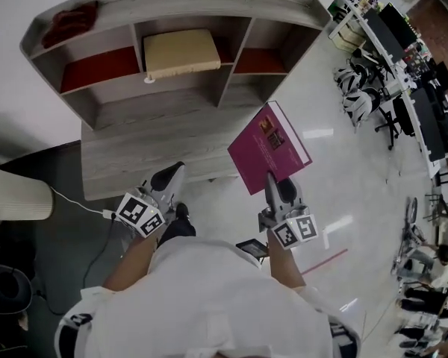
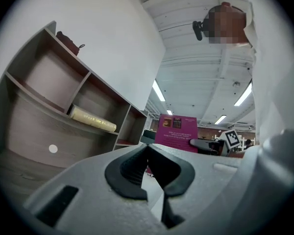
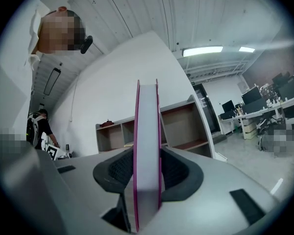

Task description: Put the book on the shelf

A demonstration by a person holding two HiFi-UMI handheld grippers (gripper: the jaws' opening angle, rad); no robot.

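My right gripper [image 1: 270, 177] is shut on a magenta book [image 1: 269, 148] and holds it upright above the floor, in front of the grey wooden shelf unit [image 1: 172, 6]. In the right gripper view the book's page edge [image 3: 147, 146] stands between the two dark pads, with the shelf unit [image 3: 179, 126] beyond it. My left gripper [image 1: 175, 173] hangs to the left of the book, its jaws shut with nothing in them. From the left gripper [image 2: 147, 148] I see the shelf unit [image 2: 44, 77] at left and the magenta book [image 2: 176, 132] at right.
A cream book [image 1: 181, 53] lies flat in the shelf's middle compartment. A dark red cloth [image 1: 71, 17] sits on the shelf top. Office chairs and desks [image 1: 373, 88] fill the right side. A white cable [image 1: 75, 202] runs over the dark floor at left.
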